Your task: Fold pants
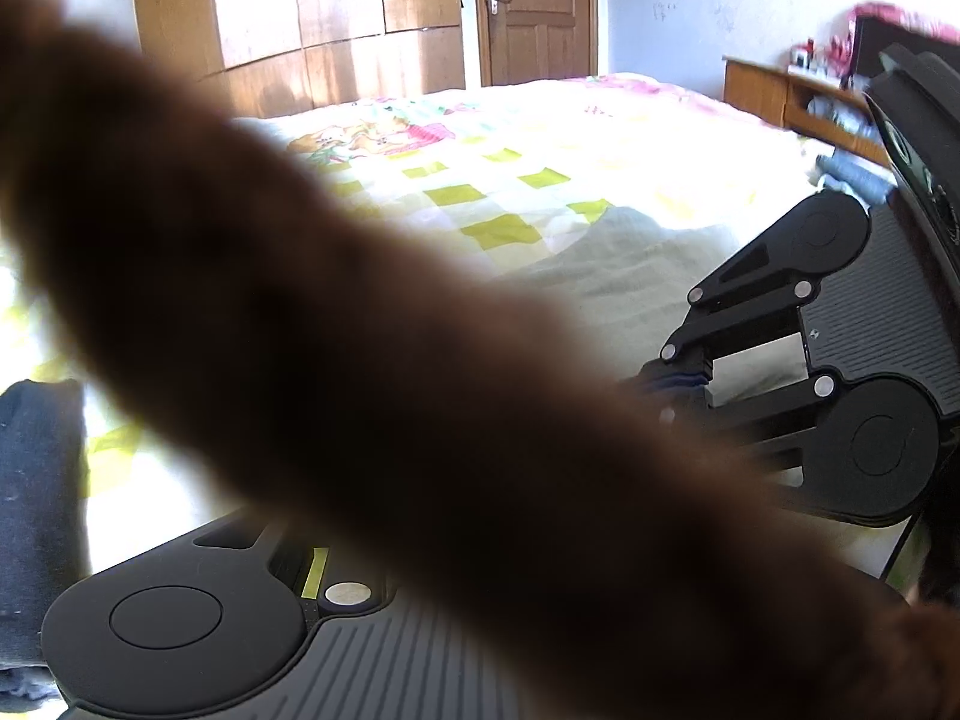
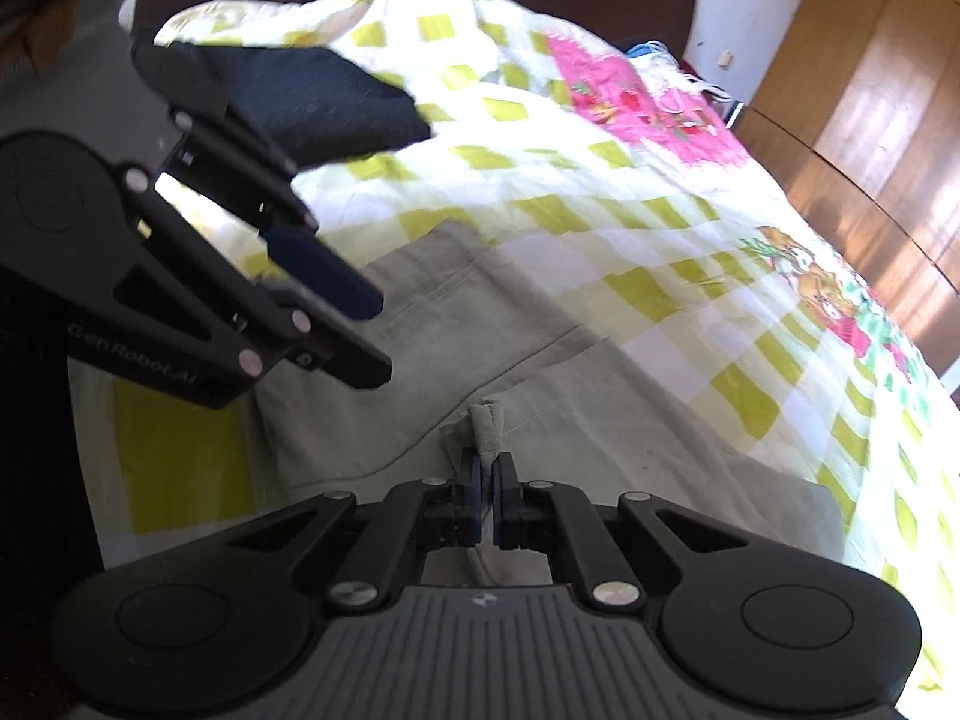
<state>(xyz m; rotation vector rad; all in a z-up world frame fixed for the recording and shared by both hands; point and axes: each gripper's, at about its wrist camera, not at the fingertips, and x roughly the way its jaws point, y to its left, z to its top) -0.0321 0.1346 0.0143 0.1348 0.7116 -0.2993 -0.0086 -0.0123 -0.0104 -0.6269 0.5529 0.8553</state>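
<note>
Nearest, right gripper (image 2: 485, 474) pinched tight on a raised tuft of khaki pants (image 2: 540, 396), spread flat near the bed's (image 2: 600, 192) closest edge. Just left, left gripper (image 2: 354, 324) hovering above the pants, narrowly parted, grip impossible to tell. Farther back, dark folded garment (image 2: 324, 102) on the checked quilt.

Harsh sunlight, glare, blurred foreground

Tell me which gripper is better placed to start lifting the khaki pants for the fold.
Right. The right gripper is shut on a pinch of the khaki pants, while the left gripper hovers beside them with nothing visibly between its fingers.
</note>
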